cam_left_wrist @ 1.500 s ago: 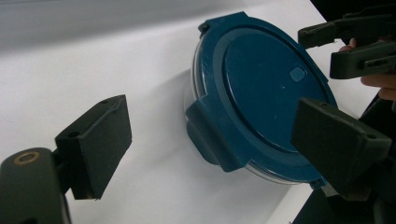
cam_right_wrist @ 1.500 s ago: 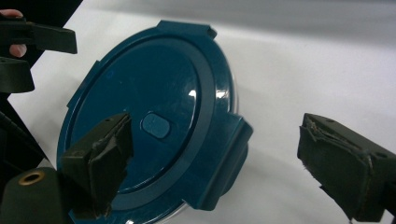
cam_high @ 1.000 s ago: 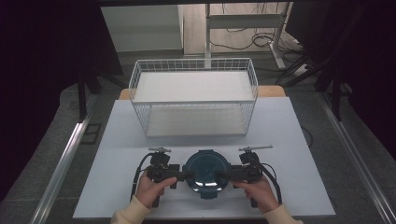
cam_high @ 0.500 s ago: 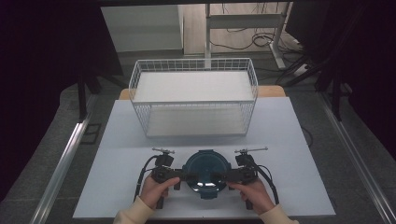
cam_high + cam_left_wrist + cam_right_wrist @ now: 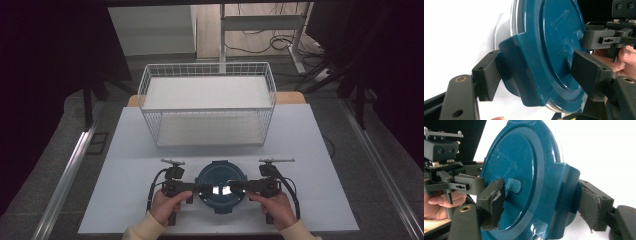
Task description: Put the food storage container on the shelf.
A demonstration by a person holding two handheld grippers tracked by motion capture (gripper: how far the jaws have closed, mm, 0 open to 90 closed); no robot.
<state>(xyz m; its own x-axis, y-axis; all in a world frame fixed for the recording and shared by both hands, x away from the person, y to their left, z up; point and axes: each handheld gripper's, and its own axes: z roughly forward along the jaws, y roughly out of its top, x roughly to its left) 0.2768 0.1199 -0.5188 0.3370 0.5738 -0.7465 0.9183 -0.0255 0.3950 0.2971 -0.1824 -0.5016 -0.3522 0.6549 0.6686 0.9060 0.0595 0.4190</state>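
A round container with a dark teal lid point(image 5: 220, 187) sits on the white table near the front edge. My left gripper point(image 5: 197, 189) reaches it from the left and my right gripper point(image 5: 241, 187) from the right, each held in a hand. In the left gripper view the jaws point(image 5: 536, 72) have just been closing and now clamp the lid's side latch tab point(image 5: 524, 70). In the right gripper view the jaws point(image 5: 542, 202) have also been closing and sit against the opposite tab point(image 5: 564, 195). One pad lies on the lid's top point(image 5: 516, 157).
A white wire basket point(image 5: 207, 127) with nothing in it stands on the table point(image 5: 130, 145) behind the container. Metal rails run along both sides of the table. Dark floor and cables lie beyond.
Both pairs of jaws have closed in on the lid's side tabs. The hands and the container have stayed where they were.
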